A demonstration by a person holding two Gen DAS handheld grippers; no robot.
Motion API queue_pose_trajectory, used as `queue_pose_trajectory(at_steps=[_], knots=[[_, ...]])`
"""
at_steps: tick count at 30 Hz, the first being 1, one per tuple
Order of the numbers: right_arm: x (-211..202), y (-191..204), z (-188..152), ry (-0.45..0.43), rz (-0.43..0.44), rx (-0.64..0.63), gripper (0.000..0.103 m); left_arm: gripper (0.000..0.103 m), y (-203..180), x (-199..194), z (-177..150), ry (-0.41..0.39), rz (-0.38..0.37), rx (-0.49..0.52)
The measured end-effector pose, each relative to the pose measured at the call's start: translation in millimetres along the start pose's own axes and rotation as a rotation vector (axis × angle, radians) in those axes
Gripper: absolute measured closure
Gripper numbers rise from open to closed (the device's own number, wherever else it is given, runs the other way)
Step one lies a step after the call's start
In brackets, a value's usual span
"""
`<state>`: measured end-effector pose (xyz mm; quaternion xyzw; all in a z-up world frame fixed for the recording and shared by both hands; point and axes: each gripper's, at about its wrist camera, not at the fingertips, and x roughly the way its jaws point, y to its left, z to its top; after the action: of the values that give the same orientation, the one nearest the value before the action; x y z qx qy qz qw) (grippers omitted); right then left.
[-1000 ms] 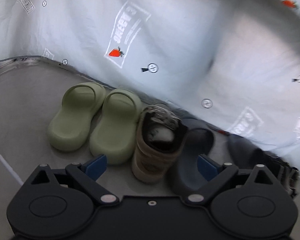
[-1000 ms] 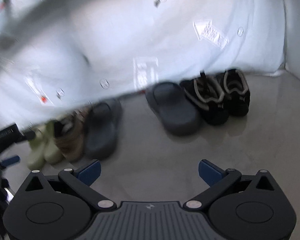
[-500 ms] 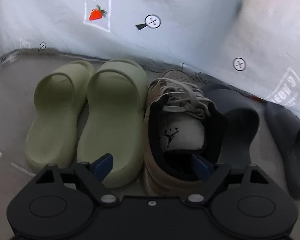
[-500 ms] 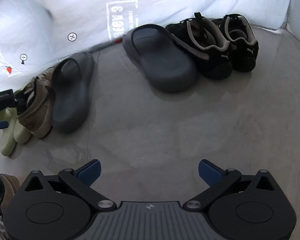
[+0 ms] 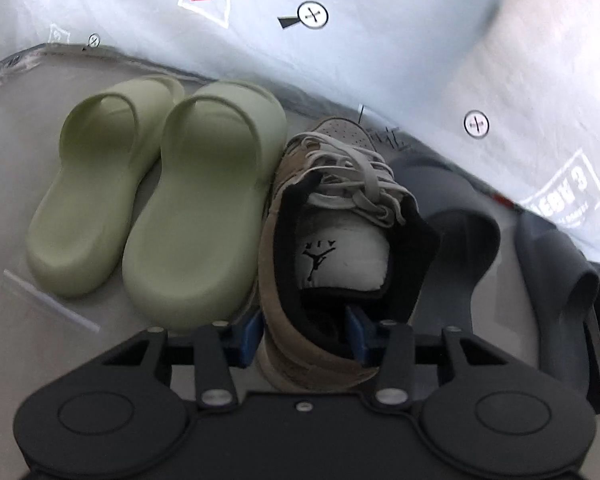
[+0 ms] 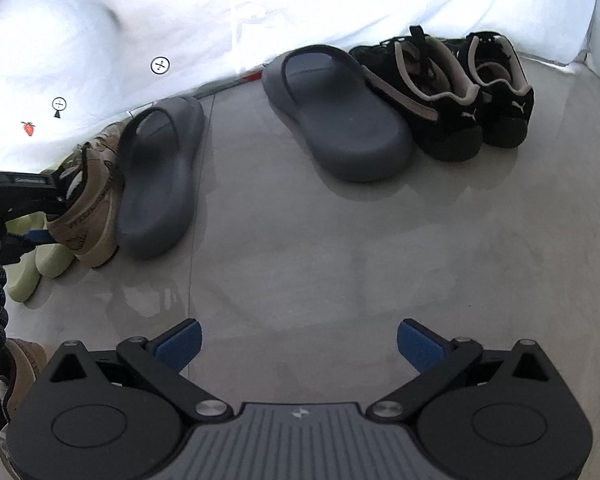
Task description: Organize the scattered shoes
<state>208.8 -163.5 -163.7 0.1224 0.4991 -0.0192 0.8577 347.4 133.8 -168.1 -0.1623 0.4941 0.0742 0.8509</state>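
Observation:
A tan lace-up sneaker stands in a row against the white cloth, between a pair of green slides and a dark grey slide. My left gripper is at its heel and its jaws are closing. One blue pad lies against the outer side, the other sits inside the collar, and both look pressed on it. The right wrist view shows that gripper on the tan sneaker too. My right gripper hangs open over bare floor, with nothing between its fingers.
A second grey slide lies apart from the first grey slide, beside a pair of black sneakers. Another tan sneaker sits at the lower left. A printed white cloth backs the row, above grey floor.
My left gripper came down and closer to the tan sneaker, and its jaws narrowed from wide open onto the heel. The right gripper dropped and tipped toward the floor, staying open.

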Motion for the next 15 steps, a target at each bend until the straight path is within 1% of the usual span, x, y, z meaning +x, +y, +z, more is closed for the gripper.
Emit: queue_pose_trajectory(at_steps=[4,6,7,9,10,15], knots=[[-13,-5,-4,-0.032,0.001,0.014,0.0,0.058,-1,-12,-22,0.03,-0.012,0.005],[-20,-7,-8,-0.047,0.002,0.022,0.0,0.057,-2,-23,-45,0.036,-0.016,0.016],[-24,-8,-10,-0.055,0.002,0.023,0.0,0.057,-4,-24,-49,0.037,-0.016,0.02],[-31,-10,-15,-0.069,0.0,0.024,0.0,0.057,-7,-35,-70,0.044,-0.02,0.032],[-35,-11,-17,-0.073,0.0,0.024,0.0,0.057,-6,-37,-73,0.046,-0.021,0.035],[-58,-18,-32,-0.094,0.002,0.023,0.0,0.057,-6,-70,-124,0.07,-0.04,0.091]])
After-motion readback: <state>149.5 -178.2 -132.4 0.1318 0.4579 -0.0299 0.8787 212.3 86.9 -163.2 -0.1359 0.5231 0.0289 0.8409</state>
